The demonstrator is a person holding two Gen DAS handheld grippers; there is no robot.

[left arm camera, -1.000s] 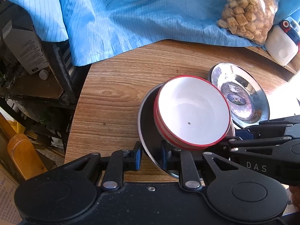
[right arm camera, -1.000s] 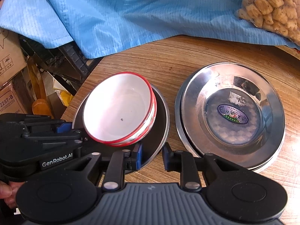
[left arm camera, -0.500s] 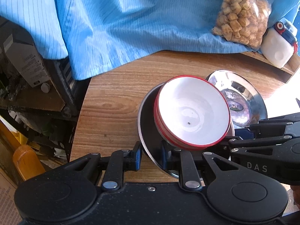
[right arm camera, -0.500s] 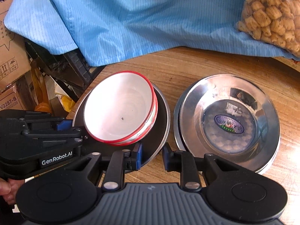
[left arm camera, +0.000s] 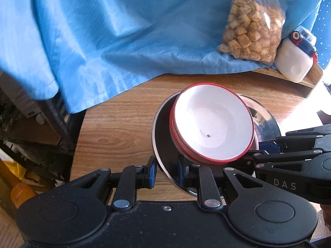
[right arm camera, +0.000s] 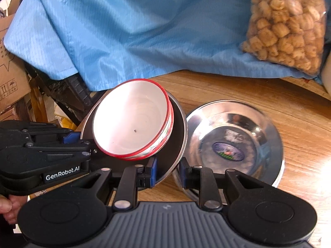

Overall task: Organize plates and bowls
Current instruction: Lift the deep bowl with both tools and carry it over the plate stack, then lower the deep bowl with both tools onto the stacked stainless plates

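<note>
Gripping the near rim of a dark metal plate [left arm camera: 163, 132], the left gripper [left arm camera: 165, 172] has one blue-padded finger outside the rim and the other inside it, pinched tight on the thin edge. The right gripper [right arm camera: 166, 172] clamps the same plate [right arm camera: 178, 128] on its opposite side in the same way, one pad under the rim and one over it. Between them the plate hangs tilted above the wooden table [left arm camera: 115, 128], clear of its surface. Resting in the plate is a stack of white bowls with red rims [left arm camera: 213, 124], leaning toward the left gripper's side; the top bowl has a small dark speck [left arm camera: 208, 135] in its bottom. In the right wrist view a stack of shiny steel plates [right arm camera: 233, 138] sits on the table just beside the lifted plate, the top one bearing an oval sticker [right arm camera: 228, 151] in its middle. Farther back a blue cloth [right arm camera: 128, 26] drapes over the table's far edge, with a clear bag of brown snack pieces [right arm camera: 285, 26] lying on it. A white plastic bottle [left arm camera: 293, 57] stands next to the bag. Cardboard boxes [right arm camera: 10, 70] and clutter fill the floor off the table's left side.
</note>
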